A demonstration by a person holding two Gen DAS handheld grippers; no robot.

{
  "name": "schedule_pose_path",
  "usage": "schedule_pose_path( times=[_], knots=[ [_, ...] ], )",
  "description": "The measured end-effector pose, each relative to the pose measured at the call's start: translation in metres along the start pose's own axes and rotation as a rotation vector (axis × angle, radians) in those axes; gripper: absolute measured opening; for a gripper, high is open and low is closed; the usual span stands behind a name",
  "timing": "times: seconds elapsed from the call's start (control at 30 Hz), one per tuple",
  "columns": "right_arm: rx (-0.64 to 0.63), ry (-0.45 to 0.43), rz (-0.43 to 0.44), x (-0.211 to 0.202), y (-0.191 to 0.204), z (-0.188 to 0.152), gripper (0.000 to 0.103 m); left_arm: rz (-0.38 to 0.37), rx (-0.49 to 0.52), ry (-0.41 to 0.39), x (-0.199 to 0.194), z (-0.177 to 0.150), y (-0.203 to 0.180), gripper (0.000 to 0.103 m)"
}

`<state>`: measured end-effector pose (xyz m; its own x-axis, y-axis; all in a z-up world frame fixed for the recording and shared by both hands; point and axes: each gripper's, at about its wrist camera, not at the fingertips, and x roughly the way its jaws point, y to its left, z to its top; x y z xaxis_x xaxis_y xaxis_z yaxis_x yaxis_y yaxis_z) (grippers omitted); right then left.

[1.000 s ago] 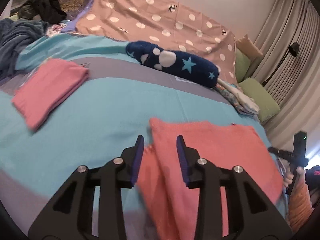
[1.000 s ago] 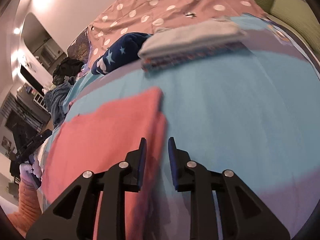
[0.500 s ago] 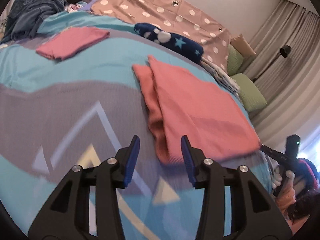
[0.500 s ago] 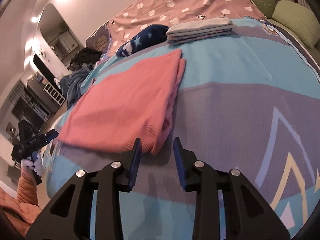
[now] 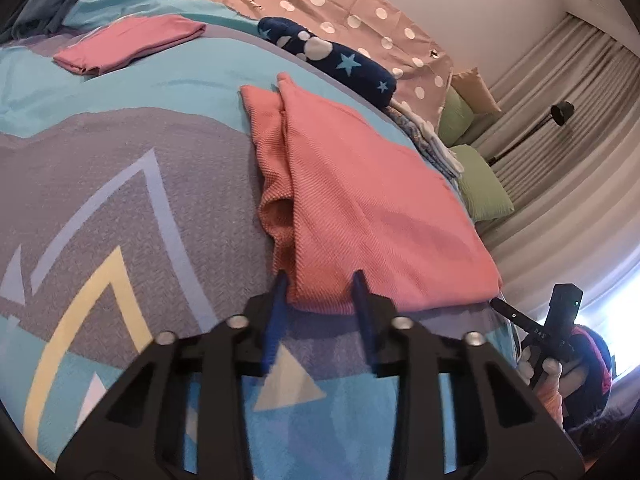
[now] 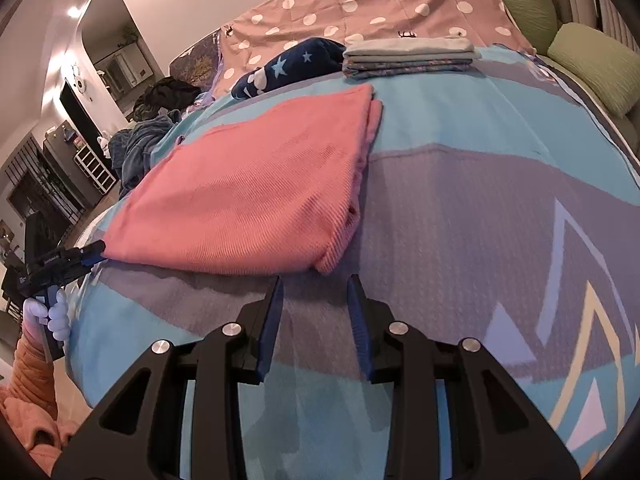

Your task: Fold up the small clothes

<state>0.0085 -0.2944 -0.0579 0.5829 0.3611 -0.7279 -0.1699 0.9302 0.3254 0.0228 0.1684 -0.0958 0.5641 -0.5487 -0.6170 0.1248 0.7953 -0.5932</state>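
Folding is looking roughly midway for the pink garment (image 5: 360,200), which is lying flat on the bedspread (image 5: 120,200), already doubled over lengthwise, one layer sitting on another with a strip of the lower layer showing along one long side. Both grippers are sitting at its near short edge, one at each corner. The left gripper (image 5: 320,288) is straddling its corner, a bit of the hem lying between the blue fingers (image 5: 278,300); its jaws have just been closing, though the pads are not visibly pressing the cloth, so I am judging it not yet gripped. The right gripper (image 6: 314,280) is hovering just short of the other corner, fingers (image 6: 274,308) standing narrowly apart with only bedspread between them and the cloth just beyond the tips.

Other pieces are appearing finished: a smaller pink fold (image 5: 128,44) is resting well apart toward the far side, and a neat stack of folded clothes (image 6: 408,58) is sitting beyond the garment near the spotted blanket (image 6: 360,0). A dark blue starred roll (image 5: 332,60) is lying nearby.

Judging from this, the remaining work is pinching both near corners and carrying that edge over to the far end, perhaps once more after, then setting the piece aside.
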Motion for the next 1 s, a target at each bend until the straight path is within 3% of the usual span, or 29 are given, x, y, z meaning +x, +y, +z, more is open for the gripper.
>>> schedule_pose_path(
  times=[0.07, 0.1, 0.17, 0.27, 0.33, 0.4, 0.47, 0.6, 0.67, 0.8, 0.87, 0.93, 1.0],
  knots=[
    [-0.038, -0.013, -0.02, 0.005, 0.002, 0.004, 0.031, 0.0, -0.02, -0.012, -0.003, 0.001, 0.004, 0.013],
    [-0.079, -0.007, -0.022, 0.007, 0.004, 0.006, 0.008, 0.0, -0.031, -0.019, -0.005, 0.001, 0.006, 0.009],
    [-0.224, -0.009, -0.055, 0.003, 0.016, 0.006, 0.005, 0.007, -0.046, -0.035, -0.01, 0.002, 0.008, 0.007],
    [-0.63, 0.053, -0.238, -0.001, 0.034, -0.004, 0.003, 0.062, -0.002, -0.027, -0.009, 0.003, 0.0, 0.006],
    [-0.658, 0.088, -0.29, -0.005, 0.023, -0.002, 0.0, 0.085, 0.021, -0.023, -0.009, 0.004, -0.004, 0.006],
    [-0.597, 0.076, -0.329, -0.017, 0.003, 0.006, 0.0, 0.089, 0.021, -0.031, -0.012, 0.005, -0.004, 0.006],
    [-0.466, 0.042, -0.306, -0.031, -0.018, 0.012, 0.0, 0.086, 0.012, -0.04, -0.015, 0.006, -0.002, 0.006],
    [-0.242, 0.025, -0.139, -0.04, -0.034, 0.006, 0.0, 0.108, 0.029, -0.038, -0.017, 0.006, -0.009, 0.007],
    [-0.204, 0.017, -0.076, -0.038, -0.027, 0.0, 0.001, 0.139, 0.052, -0.048, -0.02, 0.007, -0.016, 0.008],
    [-0.114, -0.012, 0.034, -0.04, -0.017, -0.003, 0.015, 0.221, 0.087, -0.114, -0.037, 0.016, -0.031, 0.009],
    [-0.062, -0.015, 0.07, -0.038, -0.019, 0.0, 0.018, 0.213, 0.122, -0.137, -0.042, 0.022, -0.045, 0.017],
    [-0.014, -0.008, 0.1, -0.037, -0.022, 0.003, 0.02, 0.169, 0.166, -0.125, -0.035, 0.03, -0.065, 0.033],
    [0.008, -0.008, 0.123, -0.036, -0.023, 0.003, 0.022, 0.134, 0.225, -0.088, -0.019, 0.035, -0.088, 0.033]
  ],
)
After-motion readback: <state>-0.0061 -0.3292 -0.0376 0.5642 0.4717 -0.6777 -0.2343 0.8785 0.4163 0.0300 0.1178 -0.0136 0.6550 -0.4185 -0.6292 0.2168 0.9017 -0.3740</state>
